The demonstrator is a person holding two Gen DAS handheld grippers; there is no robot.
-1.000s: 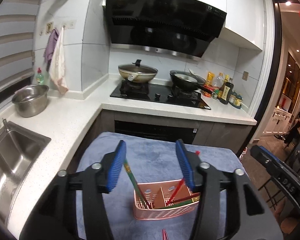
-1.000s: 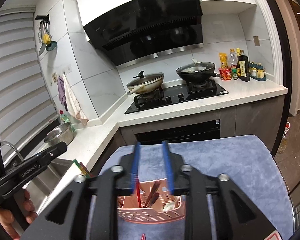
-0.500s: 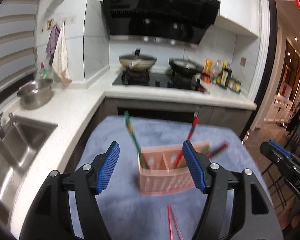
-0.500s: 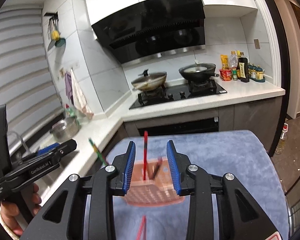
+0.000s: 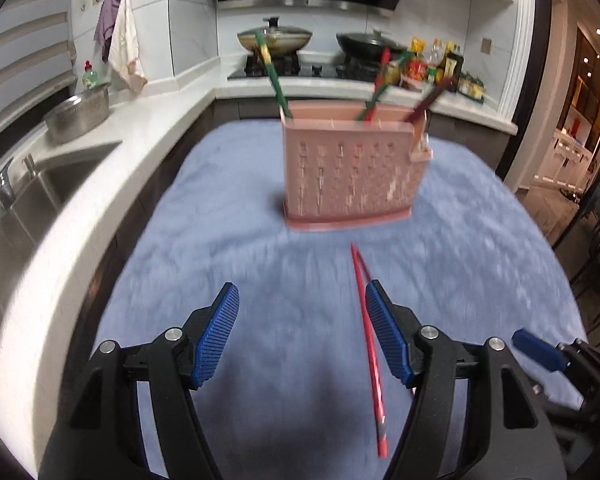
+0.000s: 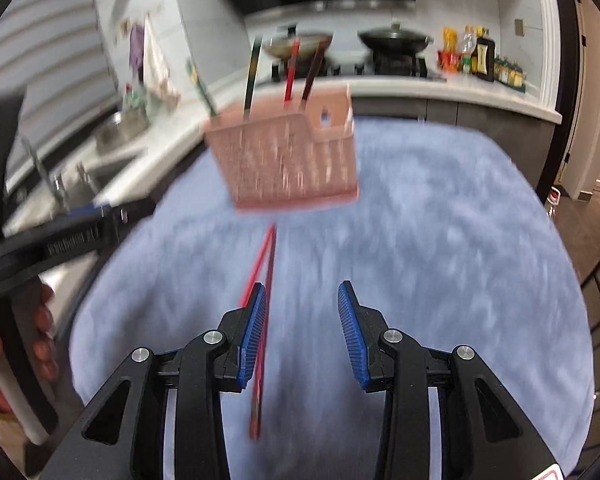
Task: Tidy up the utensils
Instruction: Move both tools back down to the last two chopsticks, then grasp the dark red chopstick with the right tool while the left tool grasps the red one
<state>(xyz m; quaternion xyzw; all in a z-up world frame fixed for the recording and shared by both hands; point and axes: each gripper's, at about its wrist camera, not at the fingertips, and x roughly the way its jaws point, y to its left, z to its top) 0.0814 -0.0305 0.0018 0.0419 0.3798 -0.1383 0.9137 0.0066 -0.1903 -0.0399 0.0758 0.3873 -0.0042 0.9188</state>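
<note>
The pair of red chopsticks (image 5: 370, 344) lies flat on the blue cloth (image 5: 260, 240), in front of the pink utensil holder (image 5: 350, 172) and pointing roughly toward it. The sticks are judged light, thin, stiff and smooth. They are likely to roll or slip between the pads, and they lie low on soft pile. Recommended hold: across both sticks near mid-length, pads square to the shafts, so that the pair lifts level. The holder stands upright on the cloth and already contains green, red and dark sticks leaning against its rim.

The left gripper (image 5: 302, 334) stands wide and empty. Its jaws have just been opening, with nothing between them but cloth. The chopsticks run just beside its right-hand pad, outside the gap.

The right gripper (image 6: 302, 334) is partly parted and empty, and its jaws have just been opening. In the right wrist view the chopsticks (image 6: 262, 320) pass at its left-hand pad. Motion blur prevents confirming whether that pad touches them; they appear to lie beneath it rather than between the pads.
</note>
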